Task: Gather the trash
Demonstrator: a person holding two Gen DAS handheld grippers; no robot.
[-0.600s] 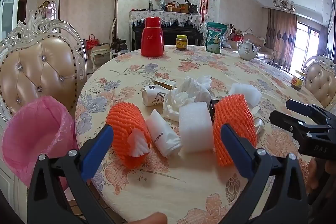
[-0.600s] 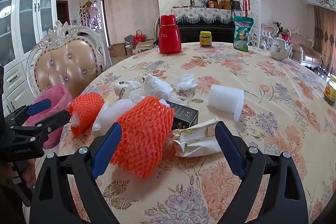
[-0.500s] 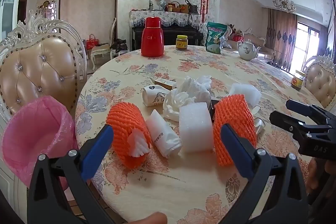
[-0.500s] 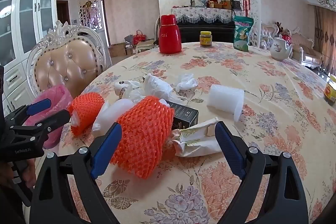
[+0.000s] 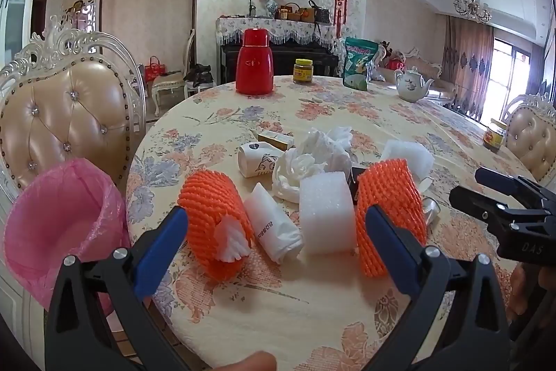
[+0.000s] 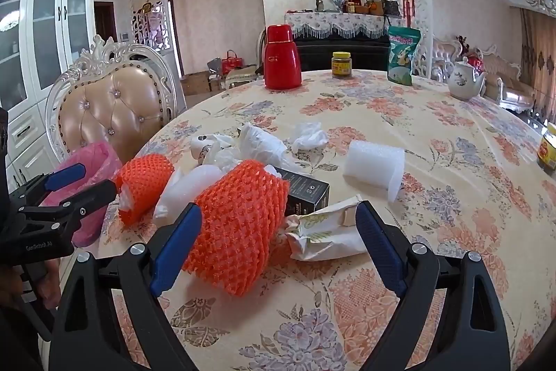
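Trash lies on the floral table (image 5: 312, 308): two orange foam nets (image 5: 212, 221) (image 5: 389, 214), a rolled white bag (image 5: 274, 228), a white foam block (image 5: 326, 214), crumpled tissue (image 5: 312, 159) and a paper cup (image 5: 255, 159). In the right wrist view the near orange net (image 6: 239, 232), a black box (image 6: 305, 193), a crumpled wrapper (image 6: 326, 228) and a foam roll (image 6: 375, 166) show. My left gripper (image 5: 274, 249) is open and empty in front of the pile. My right gripper (image 6: 278, 246) is open and empty over the net and wrapper.
A bin with a pink liner (image 5: 59, 225) stands at the table's left edge beside a padded chair (image 5: 66, 117). A red thermos (image 5: 253, 65), a jar (image 5: 303, 71), a green bag (image 5: 358, 63) and a teapot (image 5: 411, 89) stand at the far side.
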